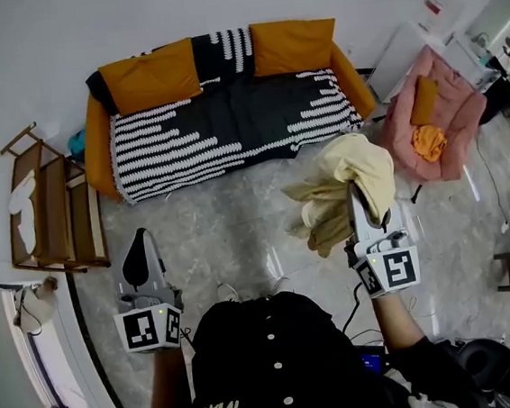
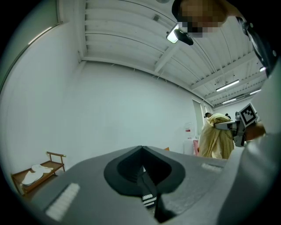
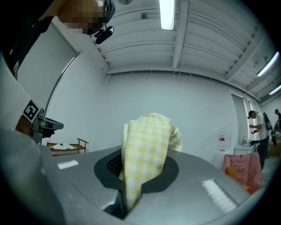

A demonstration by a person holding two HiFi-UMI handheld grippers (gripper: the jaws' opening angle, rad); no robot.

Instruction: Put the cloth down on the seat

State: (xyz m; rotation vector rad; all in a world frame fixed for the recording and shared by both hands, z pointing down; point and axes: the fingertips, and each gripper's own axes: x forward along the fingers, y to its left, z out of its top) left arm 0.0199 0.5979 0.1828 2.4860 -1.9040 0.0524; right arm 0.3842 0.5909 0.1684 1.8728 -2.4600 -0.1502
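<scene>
Yellow checked cloth (image 1: pixel 349 189) hung in a loose bundle from the right gripper (image 1: pixel 357 206). Its jaws were clenched on a fold of the fabric. The rest spilled over the top and down both sides of the jaws, so none of it trailed on the floor. Carrying it bunched and level like this probably kept it from dragging on the way across the room.

The left gripper (image 1: pixel 140 247) was held out level on the person's other side, well apart from the cloth. Its jaws were closed together with nothing between them. It seemed to be kept out of the way, since one grip was enough for so light a load.

The person stood facing a sofa (image 1: pixel 227 111) against the wall, not yet beside it. Its seat was covered by a black-and-white throw, with orange cushions along the back. That seat looked like the likely place for the cloth. A pink armchair (image 1: pixel 449 115), off to the right, already had something orange on it. I could not tell for certain which seat was meant. A wooden rack (image 1: pixel 51 206) stood to the left of the sofa.

The cloth had not yet been set down.
</scene>
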